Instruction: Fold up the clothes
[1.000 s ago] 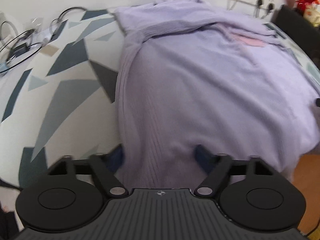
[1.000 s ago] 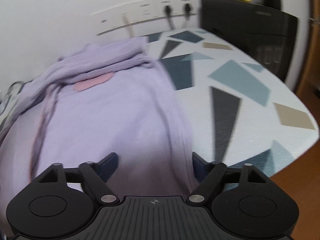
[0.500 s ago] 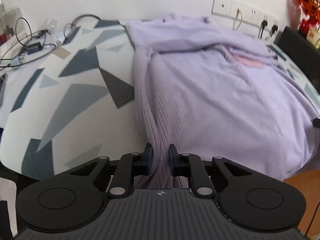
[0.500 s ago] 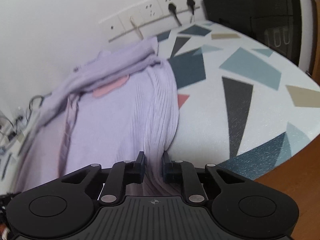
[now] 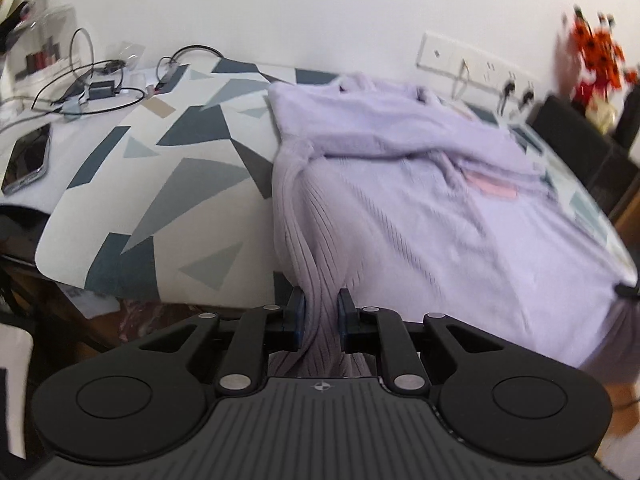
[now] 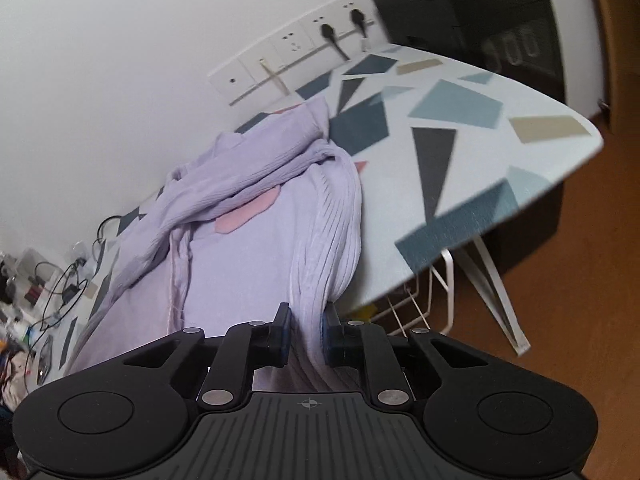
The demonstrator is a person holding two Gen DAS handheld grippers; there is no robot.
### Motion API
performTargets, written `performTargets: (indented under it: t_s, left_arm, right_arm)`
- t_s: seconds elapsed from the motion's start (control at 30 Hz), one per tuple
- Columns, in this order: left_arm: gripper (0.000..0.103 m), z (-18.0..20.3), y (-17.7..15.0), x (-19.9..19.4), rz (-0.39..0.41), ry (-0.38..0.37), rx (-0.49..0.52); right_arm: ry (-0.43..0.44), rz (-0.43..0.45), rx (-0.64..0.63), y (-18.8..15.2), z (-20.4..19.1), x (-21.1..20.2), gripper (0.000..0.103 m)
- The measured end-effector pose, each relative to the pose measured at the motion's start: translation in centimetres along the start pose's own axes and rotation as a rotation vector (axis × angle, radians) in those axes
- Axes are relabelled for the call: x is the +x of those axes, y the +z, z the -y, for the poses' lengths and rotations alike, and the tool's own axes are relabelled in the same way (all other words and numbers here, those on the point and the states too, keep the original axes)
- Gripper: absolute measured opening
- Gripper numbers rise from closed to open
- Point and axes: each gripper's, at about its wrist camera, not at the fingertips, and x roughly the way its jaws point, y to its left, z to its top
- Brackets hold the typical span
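Note:
A lilac ribbed sweater (image 5: 420, 200) with a pink patch lies spread over the patterned table (image 5: 168, 184), its sleeves bunched at the far end. My left gripper (image 5: 321, 312) is shut on the sweater's near left hem, which is gathered into a ribbed bunch between the pads and lifted off the table edge. In the right wrist view the same sweater (image 6: 240, 248) stretches away to the left, and my right gripper (image 6: 306, 326) is shut on the near right hem, the fabric pulled up in folds. The right gripper's tip (image 5: 626, 290) peeks in at the left view's right edge.
Cables (image 5: 92, 84) and a phone (image 5: 28, 158) lie at the table's far left. Wall sockets (image 6: 296, 56) sit behind the table, a black appliance (image 6: 480, 16) at its far right. Orange flowers (image 5: 596, 56) stand beyond. White wire legs (image 6: 460, 292) and wooden floor (image 6: 580, 300) show below the edge.
Both grippers went from open around the hem to shut on it, then pulled back and up, lifting the hem off the table edge; the views now show the table's underside.

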Motion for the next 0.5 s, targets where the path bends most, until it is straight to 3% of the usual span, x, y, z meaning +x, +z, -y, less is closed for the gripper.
performTargets:
  t_s: [0.1,0.27,0.5]
  left_arm:
    - [0.016,-0.3,1.9,0.0,0.052,-0.032,-0.025]
    - [0.016,-0.1,6.6,-0.1,0.187,-0.077,-0.052]
    - [0.016,-0.4,13.1,2.4,0.287,-0.057,-0.113]
  right_arm:
    - [0.031,0.058,0.019,1.3,-1.0,-0.4,0.013]
    - [0.082,0.173,-0.053,6.3,-4.1,-0.5,0.013]
    - [0.105,0.259,-0.078,13.0,-6.9,2.1,0.013]
